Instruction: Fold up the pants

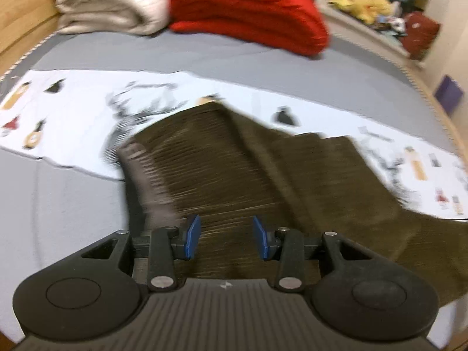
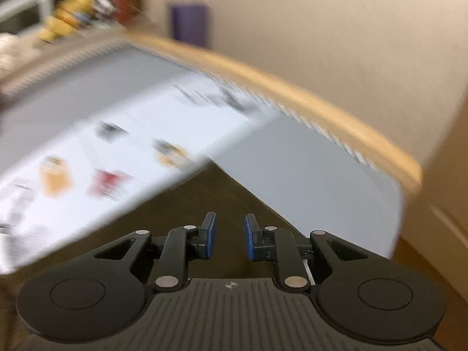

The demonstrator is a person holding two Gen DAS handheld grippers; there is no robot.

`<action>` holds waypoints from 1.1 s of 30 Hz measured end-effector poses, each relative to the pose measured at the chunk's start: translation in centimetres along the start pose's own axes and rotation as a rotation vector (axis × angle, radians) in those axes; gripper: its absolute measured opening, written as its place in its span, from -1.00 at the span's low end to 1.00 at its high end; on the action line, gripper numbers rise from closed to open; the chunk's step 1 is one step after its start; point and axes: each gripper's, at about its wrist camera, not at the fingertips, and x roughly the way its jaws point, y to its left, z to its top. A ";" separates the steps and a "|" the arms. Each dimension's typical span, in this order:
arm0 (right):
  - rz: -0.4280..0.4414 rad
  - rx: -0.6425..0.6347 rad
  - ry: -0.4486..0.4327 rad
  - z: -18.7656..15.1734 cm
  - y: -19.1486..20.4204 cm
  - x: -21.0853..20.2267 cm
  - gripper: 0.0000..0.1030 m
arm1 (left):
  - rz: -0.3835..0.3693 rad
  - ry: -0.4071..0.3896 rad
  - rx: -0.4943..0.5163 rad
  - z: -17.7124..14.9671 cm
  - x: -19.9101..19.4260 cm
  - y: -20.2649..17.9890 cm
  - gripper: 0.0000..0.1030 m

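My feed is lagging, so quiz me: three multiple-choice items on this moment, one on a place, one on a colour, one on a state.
1. Where do the pants lie?
A. on a wooden chair
B. on the bed, across the white printed sheet
C. on the floor

2. What colour is the folded blanket at the far end of the bed?
A. red
B. green
C. black

3. How does the left tool stand?
A. shut on the pants
B. shut on nothing
C. open, above the pants

Key: 1 B, the dark olive fabric overlaps the printed sheet on the grey bed. 2 A, it is bright red beside a cream one. 3 C, its blue pads sit apart with fabric showing between them.
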 end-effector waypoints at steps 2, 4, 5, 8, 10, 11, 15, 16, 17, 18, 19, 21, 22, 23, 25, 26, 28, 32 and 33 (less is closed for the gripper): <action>0.130 -0.020 -0.077 0.2 2.6 -3.3 -0.54 | -0.040 -0.010 -0.020 0.4 -0.4 -1.6 0.00; 0.277 -0.037 -0.106 0.4 5.1 -5.7 -0.51 | -0.068 -0.015 -0.046 1.0 -0.7 -3.0 0.20; 0.355 -0.044 -0.112 0.4 6.5 -6.6 -0.47 | -0.080 -0.014 -0.057 1.4 -0.7 -3.8 0.27; 0.552 -0.077 -0.109 1.1 10.4 -7.7 -0.11 | -0.110 -0.047 -0.055 2.2 -1.6 -6.6 0.27; 0.645 -0.127 -0.091 1.6 13.2 -7.3 -0.07 | -0.091 -0.099 -0.049 2.2 -2.1 -8.2 0.27; 0.671 -0.163 -0.084 1.4 14.8 -6.9 -0.07 | -0.081 -0.117 -0.055 2.1 -2.2 -8.9 0.27; 0.758 -0.228 0.033 0.0 19.9 -3.5 -0.07 | -0.097 -0.088 -0.093 2.8 -0.4 -10.3 0.25; 0.764 -0.207 0.086 -0.4 20.7 -2.2 -0.08 | -0.089 -0.063 -0.102 2.9 0.3 -10.8 0.25; 0.779 -0.180 0.141 -0.8 21.7 -0.8 -0.11 | -0.091 -0.044 -0.110 3.1 0.9 -10.8 0.25; 0.786 -0.170 0.179 -1.3 22.7 0.3 -0.19 | -0.100 -0.024 -0.114 3.1 1.6 -11.0 0.24; 0.778 -0.167 0.200 -2.0 23.6 1.2 -0.19 | -0.123 0.002 -0.114 3.1 2.2 -11.4 0.23; 0.750 -0.180 0.208 -3.1 25.4 2.7 -0.19 | -0.172 0.036 -0.126 3.1 3.5 -11.8 0.17; 0.725 -0.180 0.234 -3.5 26.3 3.7 -0.20 | -0.187 0.049 -0.123 3.1 4.0 -12.0 0.05; 0.729 -0.171 0.256 -4.0 27.0 4.4 -0.19 | -0.188 0.058 -0.110 3.1 4.7 -12.4 -0.20; 0.735 -0.192 0.286 -5.1 28.6 5.1 -0.19 | -0.181 0.062 -0.086 3.1 5.7 -12.7 -0.35; 0.719 -0.215 0.288 -5.1 29.5 5.5 -0.19 | -0.185 0.064 -0.081 3.1 6.0 -12.9 -0.42; 0.724 -0.251 0.261 -5.0 30.8 5.9 -0.17 | -0.212 0.072 -0.082 3.1 6.4 -13.1 -0.51; 0.734 -0.372 0.249 -5.3 32.9 6.6 0.03 | -0.228 0.063 -0.003 2.8 6.6 -14.6 -0.51; 0.727 -0.401 0.255 -5.5 33.4 7.0 0.03 | -0.228 0.066 0.020 2.7 6.9 -14.9 -0.51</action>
